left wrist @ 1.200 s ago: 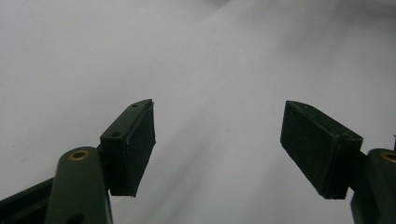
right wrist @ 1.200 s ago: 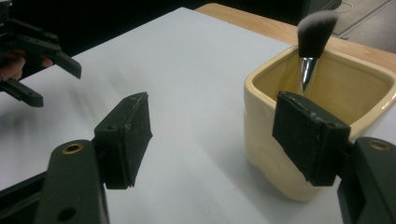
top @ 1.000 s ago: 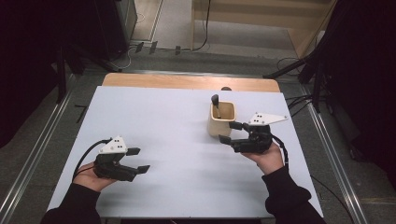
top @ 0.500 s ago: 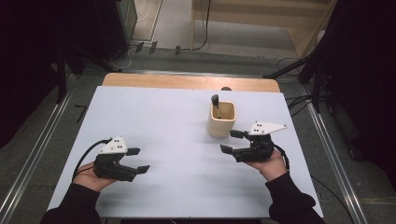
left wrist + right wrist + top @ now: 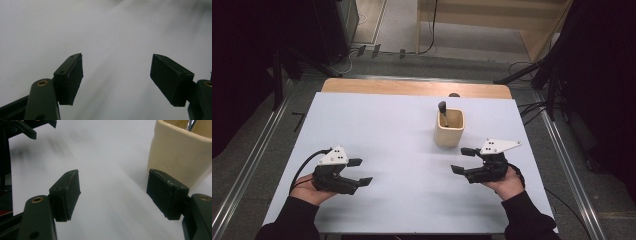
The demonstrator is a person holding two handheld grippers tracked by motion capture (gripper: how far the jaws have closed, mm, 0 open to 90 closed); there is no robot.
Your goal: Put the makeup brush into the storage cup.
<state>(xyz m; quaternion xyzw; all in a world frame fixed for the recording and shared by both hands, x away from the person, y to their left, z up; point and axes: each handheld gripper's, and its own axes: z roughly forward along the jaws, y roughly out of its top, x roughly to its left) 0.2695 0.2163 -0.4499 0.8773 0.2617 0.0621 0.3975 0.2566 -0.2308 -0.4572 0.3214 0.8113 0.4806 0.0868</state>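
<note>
A cream square cup (image 5: 449, 128) stands upright right of the table's middle, with a black-handled utensil (image 5: 442, 111) leaning in it. My right gripper (image 5: 462, 160) lies low over the table just in front and to the right of the cup, jaws open and empty. In the right gripper view the cup (image 5: 180, 150) rises just beyond the right pad (image 5: 165, 192), apart from it. My left gripper (image 5: 360, 171) rests at the front left, open, with bare white table between its pads (image 5: 70, 77).
The white tabletop (image 5: 387, 130) has a wooden strip along its far edge (image 5: 412, 88). Metal rails (image 5: 562, 150) run on the floor at both sides. The other gripper (image 5: 22, 130) shows at the upper left of the right gripper view.
My right gripper has drawn back from beside the cup toward the front edge and sunk a little. The left gripper has stayed put.
</note>
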